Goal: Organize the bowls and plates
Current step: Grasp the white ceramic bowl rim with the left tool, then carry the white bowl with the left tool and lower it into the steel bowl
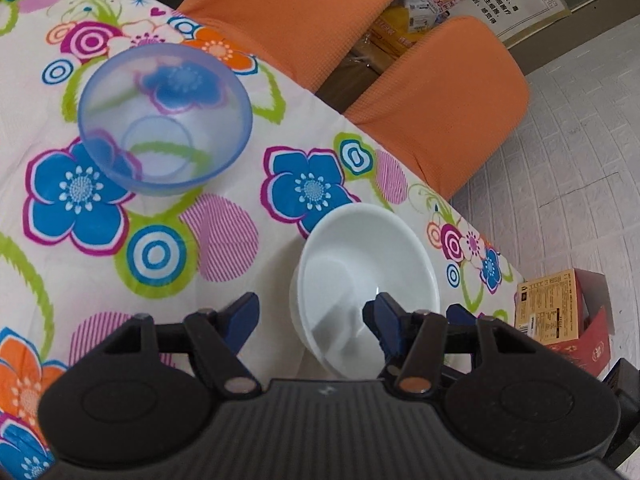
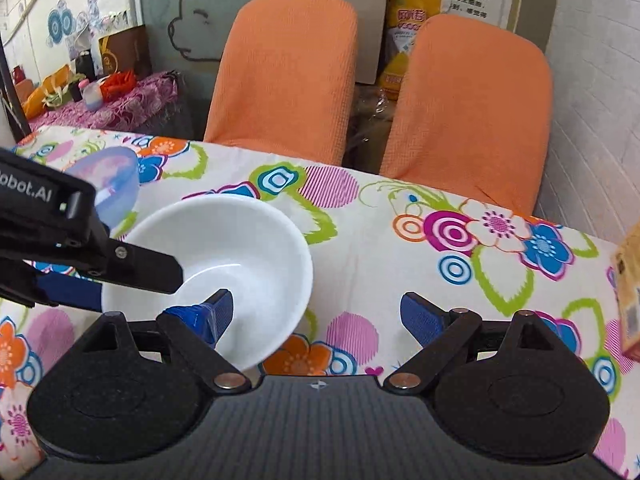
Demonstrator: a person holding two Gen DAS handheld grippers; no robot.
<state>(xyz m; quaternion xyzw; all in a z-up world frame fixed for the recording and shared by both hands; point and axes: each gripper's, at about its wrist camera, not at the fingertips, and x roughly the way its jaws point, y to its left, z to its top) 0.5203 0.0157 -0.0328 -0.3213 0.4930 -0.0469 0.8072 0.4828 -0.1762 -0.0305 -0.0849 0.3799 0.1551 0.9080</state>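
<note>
Blue bowl (image 1: 165,120): it sits upright on the floral tablecloth (image 1: 248,208), far and to the left, well apart from the white one. It is translucent, so the flower print shows through its wall. Nothing touches it; I'd guess it waits to be nested or to receive the other bowl.

Left gripper (image 1: 311,312): its jaws stand wide, nothing clamped between them. In the left wrist view one blue pad hangs over the near inside of the white bowl, the other is outside, left of the rim. That straddle looks like a setup for pinching the near wall, though the jaws are not closed on it.

White bowl (image 1: 366,276): near and right of centre on the cloth, close to the right edge of the table. From the left wrist view it seems to be two white bowls nested, a second rim showing just below the first; I cannot be sure. It appears tipped toward the right gripper's camera, but the fisheye may account for that.

Right gripper (image 2: 317,314): jaws wide and empty. Its left pad lies in front of the bowl's near rim; the right pad hangs over bare cloth.

Orange chairs (image 2: 286,76): two stand pushed against the far side, out of the way.
</note>
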